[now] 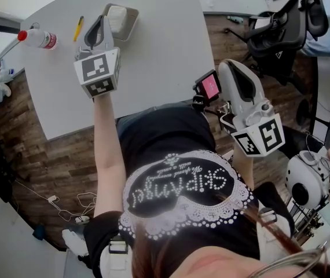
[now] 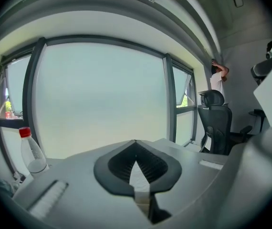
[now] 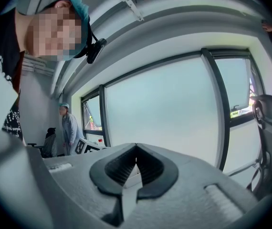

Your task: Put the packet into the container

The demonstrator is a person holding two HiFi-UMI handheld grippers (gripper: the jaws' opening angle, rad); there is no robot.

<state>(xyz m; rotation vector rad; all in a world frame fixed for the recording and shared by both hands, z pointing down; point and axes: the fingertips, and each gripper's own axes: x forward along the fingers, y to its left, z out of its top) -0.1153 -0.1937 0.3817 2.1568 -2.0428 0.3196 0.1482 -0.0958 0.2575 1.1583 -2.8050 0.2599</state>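
The white packet [image 1: 117, 17] is lying inside the grey container [image 1: 132, 24] at the upper left, on the table [image 1: 159, 62]. The left gripper [image 1: 100, 22] is hovering just beside it, jaws together, empty. The right gripper [image 1: 226, 67] is hanging at centre right, jaws together too. A bottle [image 1: 37, 38] is lying farther left.

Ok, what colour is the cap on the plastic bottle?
Red. The cap shows best in the head view.
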